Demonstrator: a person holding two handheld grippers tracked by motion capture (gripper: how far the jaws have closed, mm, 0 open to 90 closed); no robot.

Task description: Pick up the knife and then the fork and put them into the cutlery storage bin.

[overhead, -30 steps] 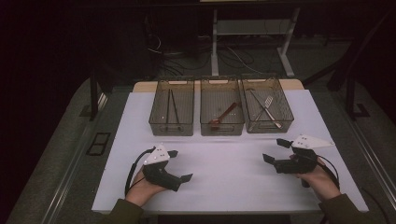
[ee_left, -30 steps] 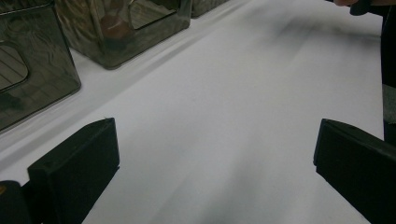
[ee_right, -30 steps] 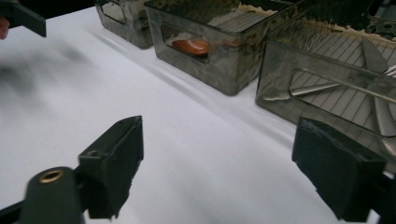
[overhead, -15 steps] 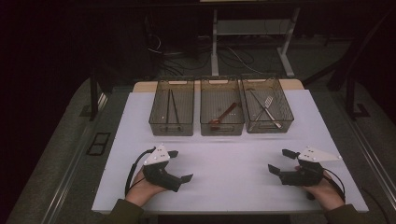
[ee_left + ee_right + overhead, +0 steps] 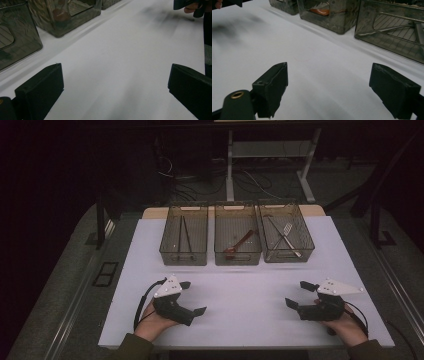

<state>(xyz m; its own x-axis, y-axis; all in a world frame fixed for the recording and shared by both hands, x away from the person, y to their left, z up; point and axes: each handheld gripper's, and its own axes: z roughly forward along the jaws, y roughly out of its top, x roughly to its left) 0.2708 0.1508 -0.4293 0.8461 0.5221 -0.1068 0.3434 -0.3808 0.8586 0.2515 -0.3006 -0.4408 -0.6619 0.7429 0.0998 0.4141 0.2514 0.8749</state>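
Note:
Three clear smoky bins stand in a row at the back of the white table sheet [image 5: 240,285]. The left bin [image 5: 183,257] holds dark tongs [image 5: 184,232], the middle bin [image 5: 238,258] a red-brown spoon [image 5: 239,244], and the right bin [image 5: 289,256] metal utensils [image 5: 284,236]. My left gripper [image 5: 194,297] rests low at the near left, open, with nothing between its jaws [image 5: 115,82]. At the near right my right gripper [image 5: 296,293] faces it, open and empty [image 5: 329,82]. The bins are well beyond both grippers.
A wide bare stretch of white sheet lies between the two grippers and the bins. The table's near edge [image 5: 240,346] runs just behind the hands. Dark floor, cables and a desk frame [image 5: 270,165] lie beyond the table.
The right hand has drawn its gripper back toward the near edge and lower onto the sheet, jaws still wide. The left gripper has stayed put.

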